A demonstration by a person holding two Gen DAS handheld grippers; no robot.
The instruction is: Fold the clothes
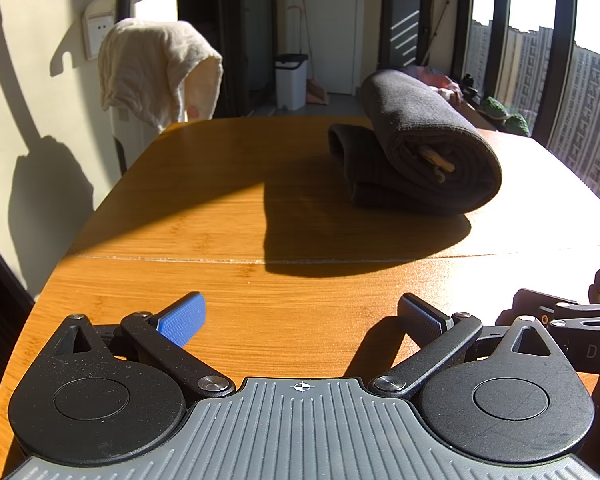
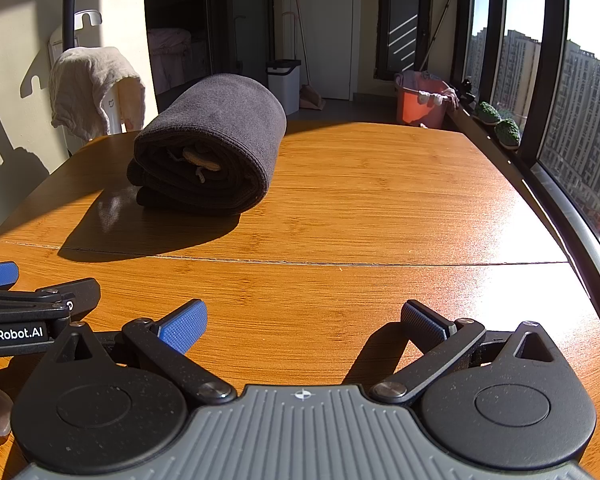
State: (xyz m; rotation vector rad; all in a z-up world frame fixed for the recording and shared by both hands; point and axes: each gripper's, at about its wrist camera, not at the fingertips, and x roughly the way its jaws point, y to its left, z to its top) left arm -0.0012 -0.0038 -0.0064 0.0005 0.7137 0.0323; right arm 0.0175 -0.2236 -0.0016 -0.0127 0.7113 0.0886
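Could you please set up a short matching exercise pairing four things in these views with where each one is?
Things:
1. dark folded garment
2. cream towel
3. orange bucket
4. white bin

Places:
A. on the floor by the window
B. draped over a white appliance by the wall
C. on the wooden table
D. on the floor near the white door

Pairs: 1-C, 2-B, 3-A, 4-D

Left gripper [image 1: 300,316]: grey ribbed base plate, white crosshair mark at front edge, 2 black round-ended housings with recessed discs and triangular cut-outs, black linkage arms, silver screws, blue textured pads [image 1: 182,320]. Right gripper [image 2: 302,318]: same build; neighbouring unit's side reads "enRobot.AI" in white.
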